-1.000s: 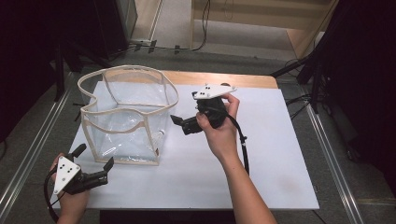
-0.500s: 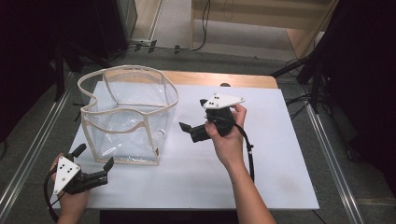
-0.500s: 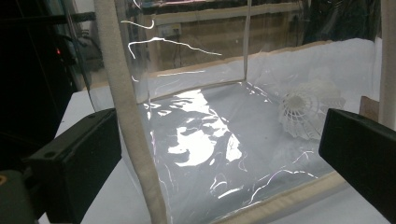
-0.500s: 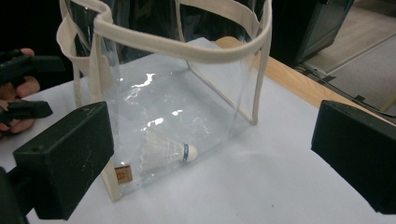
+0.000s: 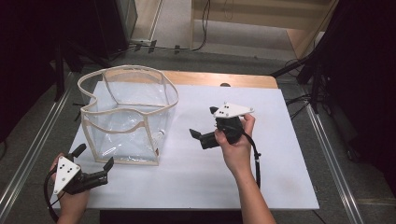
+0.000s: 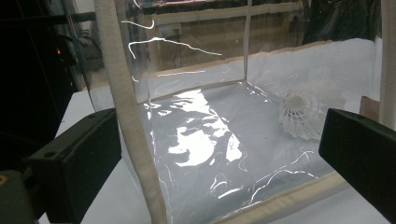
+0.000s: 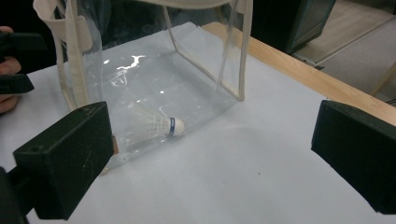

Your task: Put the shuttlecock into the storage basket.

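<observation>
Shuttlecock (image 7: 159, 125) lies on its side inside the clear bag (image 5: 128, 116), near its right wall. Both grippers empty, jaws spread: left gripper (image 5: 93, 164) just beside the bag's front corner, right gripper (image 5: 204, 125) apart, right of it.

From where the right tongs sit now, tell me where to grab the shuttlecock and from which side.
Grip the shuttlecock by its white feather skirt, coming down through the clear bag's open top. It lies on its side on the bag floor near a corner, cork toward the right tongs; the walls probably block any sideways reach.
</observation>
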